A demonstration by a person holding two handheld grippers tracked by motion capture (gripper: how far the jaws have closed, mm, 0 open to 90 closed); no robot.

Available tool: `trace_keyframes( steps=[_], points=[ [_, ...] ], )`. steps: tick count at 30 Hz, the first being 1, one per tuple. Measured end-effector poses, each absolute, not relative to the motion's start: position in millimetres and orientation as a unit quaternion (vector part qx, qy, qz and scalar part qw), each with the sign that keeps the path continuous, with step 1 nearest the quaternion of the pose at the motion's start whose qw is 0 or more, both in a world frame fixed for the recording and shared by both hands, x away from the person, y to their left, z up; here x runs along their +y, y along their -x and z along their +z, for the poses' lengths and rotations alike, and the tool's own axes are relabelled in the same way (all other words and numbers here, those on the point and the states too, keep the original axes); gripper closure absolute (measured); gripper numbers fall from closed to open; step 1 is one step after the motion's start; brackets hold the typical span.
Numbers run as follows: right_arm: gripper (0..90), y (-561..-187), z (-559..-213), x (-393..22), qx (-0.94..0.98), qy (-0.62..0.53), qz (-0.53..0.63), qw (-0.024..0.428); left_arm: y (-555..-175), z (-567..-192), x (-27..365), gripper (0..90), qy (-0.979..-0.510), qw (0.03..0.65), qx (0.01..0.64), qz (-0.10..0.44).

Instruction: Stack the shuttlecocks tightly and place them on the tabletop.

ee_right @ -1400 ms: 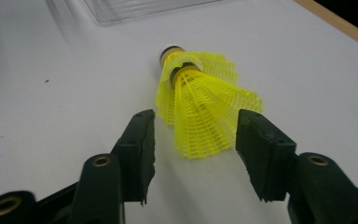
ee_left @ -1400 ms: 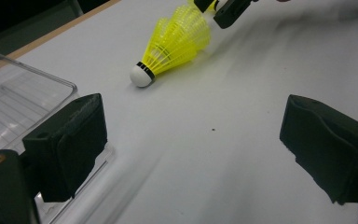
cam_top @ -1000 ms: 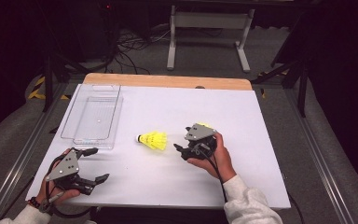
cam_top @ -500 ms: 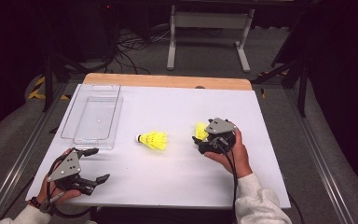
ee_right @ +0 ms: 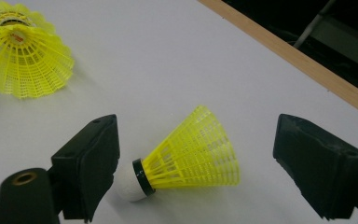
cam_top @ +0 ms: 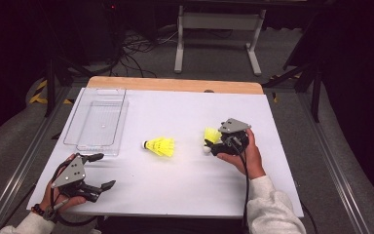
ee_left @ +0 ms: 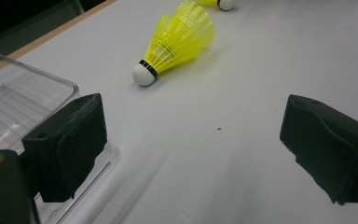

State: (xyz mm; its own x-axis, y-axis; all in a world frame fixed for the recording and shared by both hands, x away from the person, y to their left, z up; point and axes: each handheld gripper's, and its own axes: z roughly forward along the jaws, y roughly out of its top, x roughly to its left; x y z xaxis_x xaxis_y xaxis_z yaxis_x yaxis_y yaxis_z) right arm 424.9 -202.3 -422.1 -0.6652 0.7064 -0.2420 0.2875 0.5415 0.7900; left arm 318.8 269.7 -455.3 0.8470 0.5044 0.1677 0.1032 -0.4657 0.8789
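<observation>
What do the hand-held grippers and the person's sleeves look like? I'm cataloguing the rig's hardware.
The left gripper and the right gripper are black, each with two blocky black jaws and a grey three-cornered plate on top. A black cable trails from each. The person wears light grey sleeves, and a dark wristband at the left hand.

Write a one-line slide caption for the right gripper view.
Open right gripper brackets a yellow shuttlecock lying on the white table, a second shuttlecock beyond.

far shuttlecock point(ee_left: 216, 3) cut by top edge — tray point(ee_left: 9, 100) cropped left
</observation>
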Motion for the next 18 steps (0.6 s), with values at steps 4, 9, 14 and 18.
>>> trace_keyframes(
  steps=[4,9,14,18],
  points=[
    [15.3,-430.6,-424.1,-205.1,0.838,-0.297,0.374,0.263,-319.2,-456.0,268.9,7.9,-0.833,0.479,0.183,0.208],
    [15.0,-434.8,-428.7,-208.2,0.848,-0.3,0.365,0.241,-317.3,-456.1,267.4,7.9,-0.836,0.472,0.181,0.213],
    [15.8,-436.8,-427.8,-211.2,0.845,-0.301,0.365,0.25,-314.4,-456.8,269.1,7.9,-0.835,0.472,0.184,0.215],
    [18.7,-444.0,-428.0,-213.6,0.846,-0.303,0.368,0.239,-311.4,-457.4,272.0,7.9,-0.835,0.47,0.19,0.216]
  ],
)
